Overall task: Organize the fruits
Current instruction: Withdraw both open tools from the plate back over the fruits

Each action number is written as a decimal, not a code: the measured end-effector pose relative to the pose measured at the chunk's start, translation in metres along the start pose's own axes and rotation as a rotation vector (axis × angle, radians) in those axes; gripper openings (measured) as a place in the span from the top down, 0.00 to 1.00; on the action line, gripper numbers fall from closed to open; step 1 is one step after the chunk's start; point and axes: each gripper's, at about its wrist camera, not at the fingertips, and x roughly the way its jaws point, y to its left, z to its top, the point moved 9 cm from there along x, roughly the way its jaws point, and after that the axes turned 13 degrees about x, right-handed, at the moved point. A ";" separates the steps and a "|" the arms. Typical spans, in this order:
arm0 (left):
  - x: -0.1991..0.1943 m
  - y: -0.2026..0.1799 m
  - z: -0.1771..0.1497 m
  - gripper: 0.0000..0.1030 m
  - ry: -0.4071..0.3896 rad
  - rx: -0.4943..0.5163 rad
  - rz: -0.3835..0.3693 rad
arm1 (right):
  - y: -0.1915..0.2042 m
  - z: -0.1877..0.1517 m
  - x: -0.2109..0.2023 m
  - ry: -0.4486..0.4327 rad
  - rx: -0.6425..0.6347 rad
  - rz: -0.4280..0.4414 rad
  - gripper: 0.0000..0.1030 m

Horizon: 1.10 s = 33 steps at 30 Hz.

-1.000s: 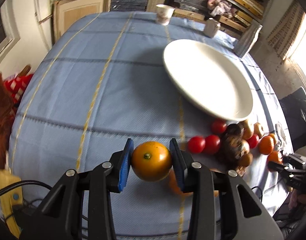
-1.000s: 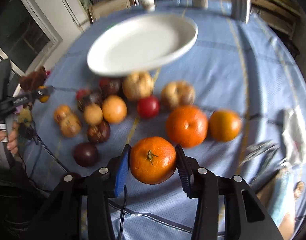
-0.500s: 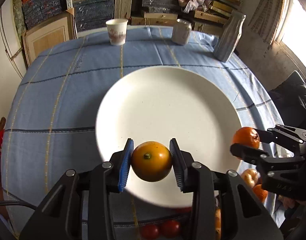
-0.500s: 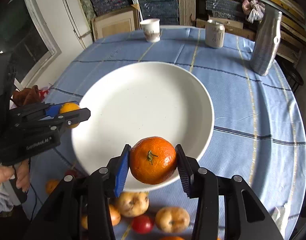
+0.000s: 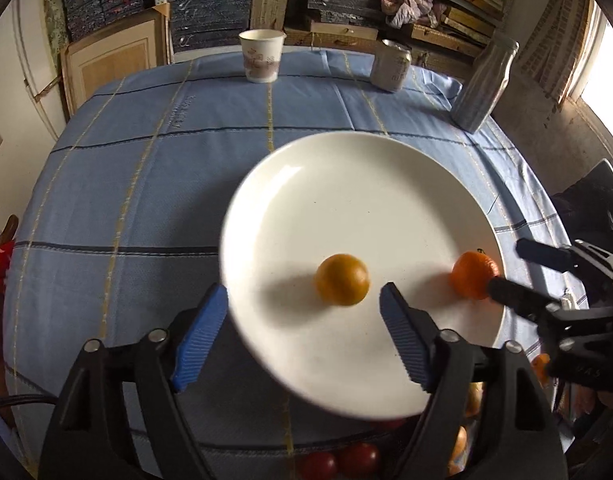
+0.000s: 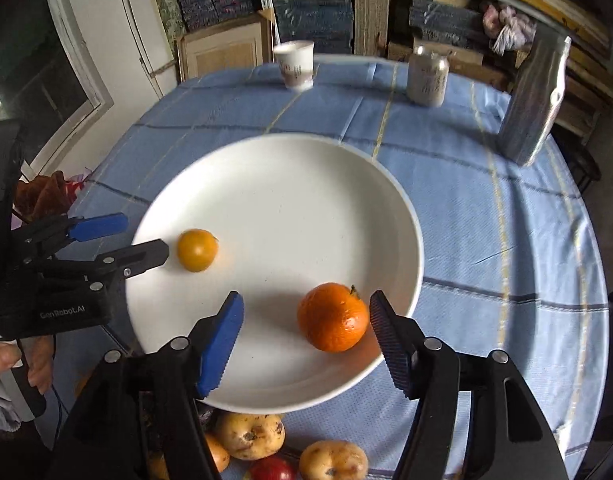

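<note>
Both fruits lie on the white plate point(image 5: 346, 168), set there to gather them off the table point(image 5: 146, 184). The left hand-held gripper point(image 5: 304, 338) is spreading, its yellow orange point(image 5: 341, 279) loose just ahead between the jaws. The right hand-held gripper point(image 6: 306, 338) is opening too, its mandarin point(image 6: 332, 317) lying free between the pads.

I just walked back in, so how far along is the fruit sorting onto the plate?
Done: a yellow-orange fruit and a mandarin lie on the white plate. In hand: nothing; the left gripper and right gripper are opening, pads clear. Left: the fruit below the plate.
</note>
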 end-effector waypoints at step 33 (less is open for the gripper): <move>-0.055 0.000 -0.169 0.05 0.107 0.031 0.116 | -0.036 -0.137 -0.134 -0.060 0.200 0.002 0.03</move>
